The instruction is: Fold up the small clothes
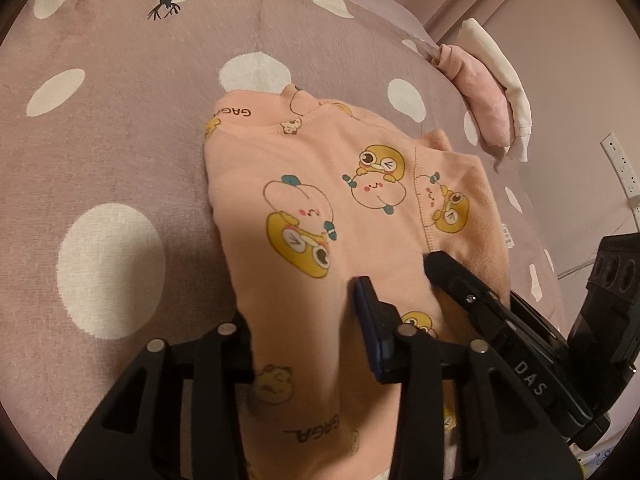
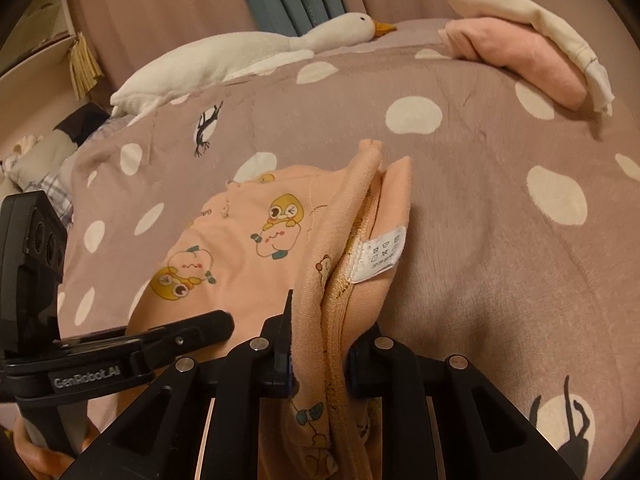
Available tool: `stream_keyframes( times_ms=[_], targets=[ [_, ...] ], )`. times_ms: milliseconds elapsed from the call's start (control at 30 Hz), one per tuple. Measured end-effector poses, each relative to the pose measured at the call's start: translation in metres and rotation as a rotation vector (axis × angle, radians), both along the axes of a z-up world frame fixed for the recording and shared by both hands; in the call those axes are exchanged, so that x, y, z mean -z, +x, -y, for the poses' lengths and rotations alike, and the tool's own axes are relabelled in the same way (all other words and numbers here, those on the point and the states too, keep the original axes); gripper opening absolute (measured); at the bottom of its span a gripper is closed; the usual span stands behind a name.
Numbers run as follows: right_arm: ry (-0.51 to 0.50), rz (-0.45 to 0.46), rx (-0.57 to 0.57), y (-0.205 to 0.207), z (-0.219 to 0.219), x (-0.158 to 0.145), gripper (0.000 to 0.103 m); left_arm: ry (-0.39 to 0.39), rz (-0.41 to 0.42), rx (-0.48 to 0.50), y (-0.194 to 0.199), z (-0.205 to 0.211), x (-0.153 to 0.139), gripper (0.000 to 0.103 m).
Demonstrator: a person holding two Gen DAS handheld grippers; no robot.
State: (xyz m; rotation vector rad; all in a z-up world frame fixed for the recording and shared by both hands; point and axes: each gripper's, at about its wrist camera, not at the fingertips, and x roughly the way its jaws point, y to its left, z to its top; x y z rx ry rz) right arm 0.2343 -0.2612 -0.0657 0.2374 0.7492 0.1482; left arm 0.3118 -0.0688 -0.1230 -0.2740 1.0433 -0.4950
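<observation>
A small peach garment (image 1: 320,200) printed with yellow cartoon figures lies on the mauve dotted bedspread (image 1: 100,140). My left gripper (image 1: 304,344) has its near hem between its fingers (image 1: 372,320), with the left finger hidden under the cloth. My right gripper (image 2: 320,360) is shut on the garment's (image 2: 240,248) right edge, bunched upright, with a white care label (image 2: 380,256) showing. The right gripper also shows in the left wrist view (image 1: 452,276), resting on the garment beside my left one.
A stack of folded pink and cream clothes (image 2: 528,44) lies at the bed's far right edge. A white plush goose (image 2: 248,56) lies along the far side. Wall sockets (image 1: 620,164) are at the right.
</observation>
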Motion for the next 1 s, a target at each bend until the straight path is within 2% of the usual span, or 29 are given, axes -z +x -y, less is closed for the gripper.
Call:
stream_keyframes(
  times_ms=[233,733,1000],
  targets=[
    [-0.025,0.052,-0.025,-0.019,-0.012,-0.017,0.020,0.012,0.018,0.005,-0.012,0.000,-0.007,0.030],
    [-0.014,0.069,-0.056,-0.072,-0.025,-0.036,0.020,0.011,0.049,0.015,-0.073,-0.015,-0.029,0.030],
    [-0.002,0.095,-0.084,-0.112,-0.039,-0.052,0.020,0.012,0.085,0.005,-0.120,-0.031,-0.051,0.030]
  ],
)
